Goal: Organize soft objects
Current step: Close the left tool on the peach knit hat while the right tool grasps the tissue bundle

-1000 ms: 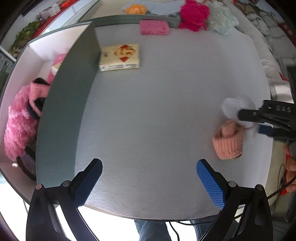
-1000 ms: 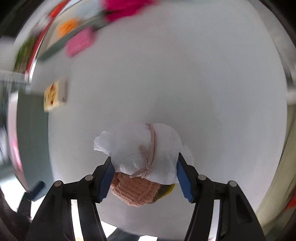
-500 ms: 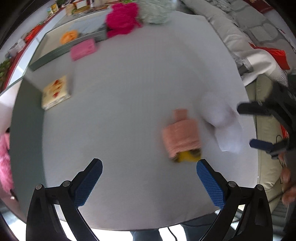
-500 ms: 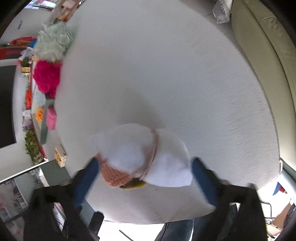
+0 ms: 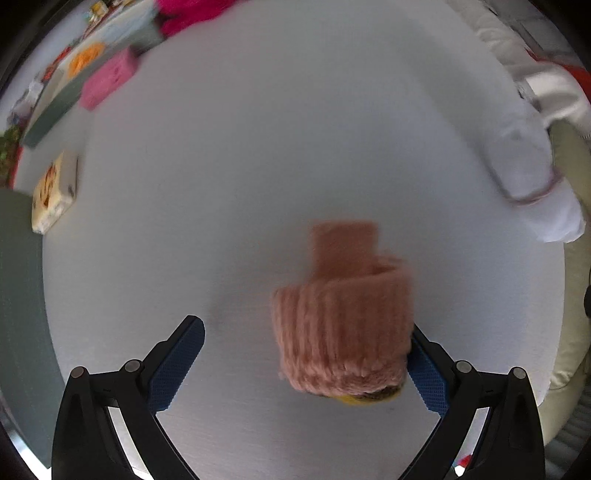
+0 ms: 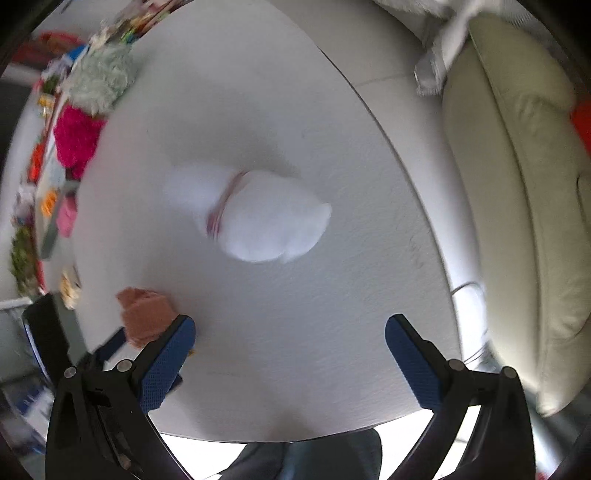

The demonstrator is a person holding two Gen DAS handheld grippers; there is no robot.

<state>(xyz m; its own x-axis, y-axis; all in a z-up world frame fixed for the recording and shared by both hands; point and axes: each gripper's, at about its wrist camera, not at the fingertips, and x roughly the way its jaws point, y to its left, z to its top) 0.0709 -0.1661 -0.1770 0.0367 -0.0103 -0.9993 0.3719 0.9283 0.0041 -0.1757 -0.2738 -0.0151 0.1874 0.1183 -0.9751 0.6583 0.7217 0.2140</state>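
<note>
Soft things are spread out on the round white surface (image 5: 258, 147), and most of them look like they still need a home.

From the left wrist camera, the pink knitted hat (image 5: 343, 325) lies on the surface, down low and close. The left gripper (image 5: 306, 363) has its jaws wide apart. The hat sits by the right-hand pad and seems to touch it, but the jaws are not squeezing it. Something yellow peeks out from under the hat; I cannot tell what it is. Far off on the right edge lies the white bag (image 5: 528, 177) with a thin pink string around it. At the far left are a pink sponge (image 5: 110, 79), a small picture box (image 5: 53, 195) and a bright pink fluffy thing (image 5: 192, 14). They are blurry.

From the right wrist camera, the white bag (image 6: 255, 218) lies alone in the middle of the surface, well ahead of the right gripper (image 6: 291, 363). Those jaws are wide apart too, and hold nothing. The pink hat (image 6: 146, 317) shows at the lower left, just behind the left-hand pad. At the far edge sit the bright pink fluffy thing (image 6: 75, 140) and a pale green fluffy thing (image 6: 101, 79). A cream couch (image 6: 517, 184) is on the right.

I think the job is far from done. The hat looks like the next thing to pick up, then the bag and the fluffy things.
</note>
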